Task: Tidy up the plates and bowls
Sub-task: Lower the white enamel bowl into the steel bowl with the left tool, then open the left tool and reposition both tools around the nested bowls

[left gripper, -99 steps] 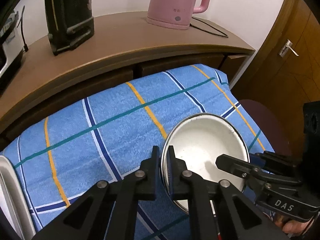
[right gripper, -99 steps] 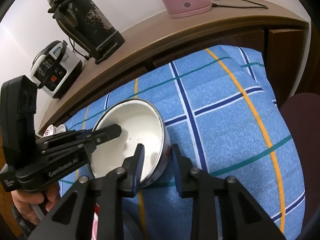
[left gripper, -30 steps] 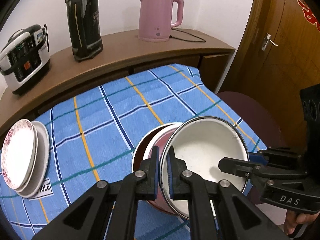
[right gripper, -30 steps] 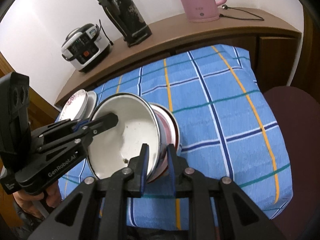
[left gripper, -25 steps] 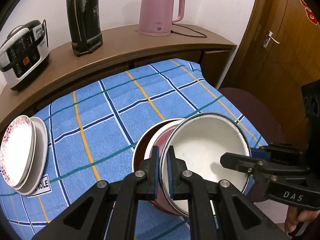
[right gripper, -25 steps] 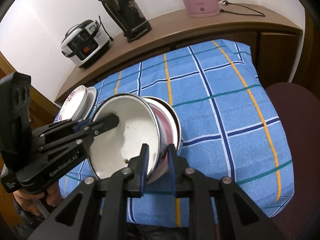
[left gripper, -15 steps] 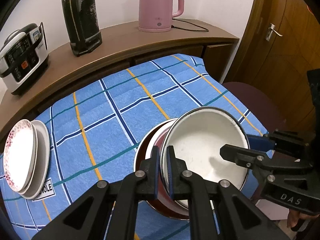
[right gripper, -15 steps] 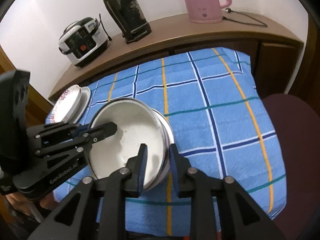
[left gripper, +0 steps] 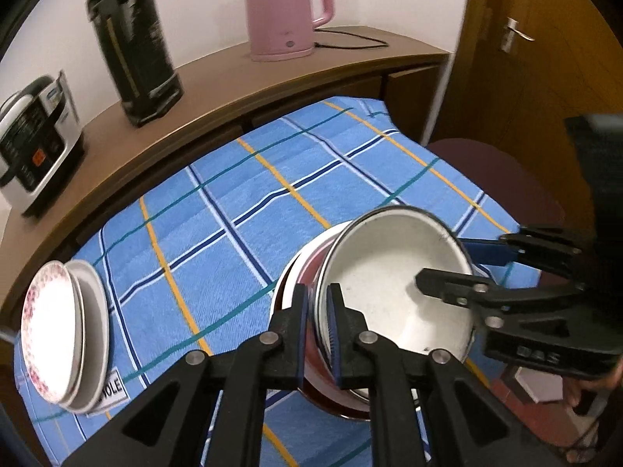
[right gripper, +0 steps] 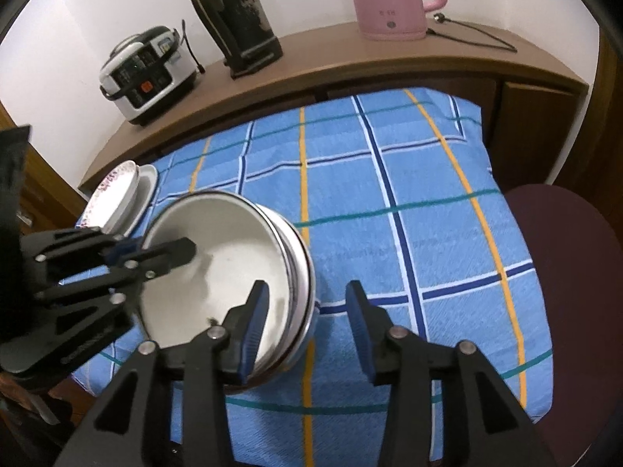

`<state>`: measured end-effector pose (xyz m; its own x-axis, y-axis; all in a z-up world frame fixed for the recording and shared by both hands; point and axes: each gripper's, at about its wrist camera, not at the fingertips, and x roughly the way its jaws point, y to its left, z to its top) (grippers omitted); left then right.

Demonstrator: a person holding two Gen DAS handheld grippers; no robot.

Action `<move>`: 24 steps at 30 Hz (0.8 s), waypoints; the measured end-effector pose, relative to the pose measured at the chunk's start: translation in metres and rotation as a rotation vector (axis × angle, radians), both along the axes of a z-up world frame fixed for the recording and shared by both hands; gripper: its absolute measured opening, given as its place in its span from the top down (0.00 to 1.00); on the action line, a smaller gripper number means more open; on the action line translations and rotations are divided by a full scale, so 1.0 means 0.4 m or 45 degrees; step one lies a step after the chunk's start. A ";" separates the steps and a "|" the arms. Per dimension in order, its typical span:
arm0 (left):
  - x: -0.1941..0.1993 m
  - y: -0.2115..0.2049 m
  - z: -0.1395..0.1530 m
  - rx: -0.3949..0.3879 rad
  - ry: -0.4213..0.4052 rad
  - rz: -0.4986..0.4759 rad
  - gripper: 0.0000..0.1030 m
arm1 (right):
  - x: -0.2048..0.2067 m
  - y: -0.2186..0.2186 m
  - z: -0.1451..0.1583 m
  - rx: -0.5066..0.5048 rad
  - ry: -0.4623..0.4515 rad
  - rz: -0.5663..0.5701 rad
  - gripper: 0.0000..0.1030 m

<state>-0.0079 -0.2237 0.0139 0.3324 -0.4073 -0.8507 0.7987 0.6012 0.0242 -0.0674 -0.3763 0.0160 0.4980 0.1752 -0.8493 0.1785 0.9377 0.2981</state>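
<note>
White bowl: the round white enamel bowl with a dark rim (left gripper: 397,284) sits tilted in the stack of bowls (right gripper: 300,272) on the blue checked cloth (left gripper: 218,210), near the cloth's front edge

Left gripper: the left gripper (left gripper: 316,311) stands narrow, its blue-padded jaws on either side of the white bowl's near rim; they have just been easing apart, and whether the pads press on the rim cannot be told

Right gripper: the right gripper (right gripper: 307,311) has just been opening and stands moderately wide; one jaw is inside the bowl, the other outside the stack, neither pad pressing the rim between them

Key relation: the bowl's rim lies straight ahead of both grippers, left at one side, right at the opposite side; a clean withdrawal probably means backing each gripper along its own fingers, away from the rim

Plates: a flower-patterned plate on a plain white one (left gripper: 62,330) rests at the cloth's far left, well apart from the bowls

Hidden: the lower bowls show only as reddish and white edges, so their number is unclear; the stack's base is covered by the jaws

Unclear: whether the white bowl is fully seated or only leaning
</note>
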 end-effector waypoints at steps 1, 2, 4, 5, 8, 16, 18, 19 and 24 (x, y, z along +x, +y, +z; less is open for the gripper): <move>0.000 0.003 0.008 -0.013 0.003 -0.023 0.86 | 0.002 -0.001 -0.007 -0.007 0.011 -0.003 0.59; 0.001 0.005 0.013 -0.027 0.010 -0.040 0.83 | 0.004 -0.005 -0.015 -0.009 0.024 -0.008 0.58; 0.001 0.012 0.027 -0.066 0.028 -0.093 0.78 | 0.008 -0.011 -0.027 0.007 0.042 -0.012 0.58; 0.001 0.014 0.033 -0.085 0.036 -0.114 0.69 | 0.010 -0.014 -0.032 0.013 0.047 -0.014 0.58; 0.009 0.034 0.064 -0.149 -0.017 -0.106 0.34 | 0.016 -0.016 -0.037 0.005 0.053 -0.014 0.57; 0.097 0.132 0.106 -0.390 0.012 0.165 0.34 | 0.022 -0.018 -0.031 0.015 0.050 -0.029 0.55; 0.112 0.160 0.097 -0.456 0.059 0.221 0.34 | 0.007 -0.030 -0.008 0.091 -0.024 -0.067 0.55; 0.117 0.169 0.090 -0.475 0.080 0.244 0.34 | 0.000 -0.034 0.008 0.110 -0.072 -0.083 0.55; 0.116 0.187 0.058 -0.494 0.116 0.303 0.34 | -0.054 -0.059 0.073 0.160 -0.293 -0.180 0.44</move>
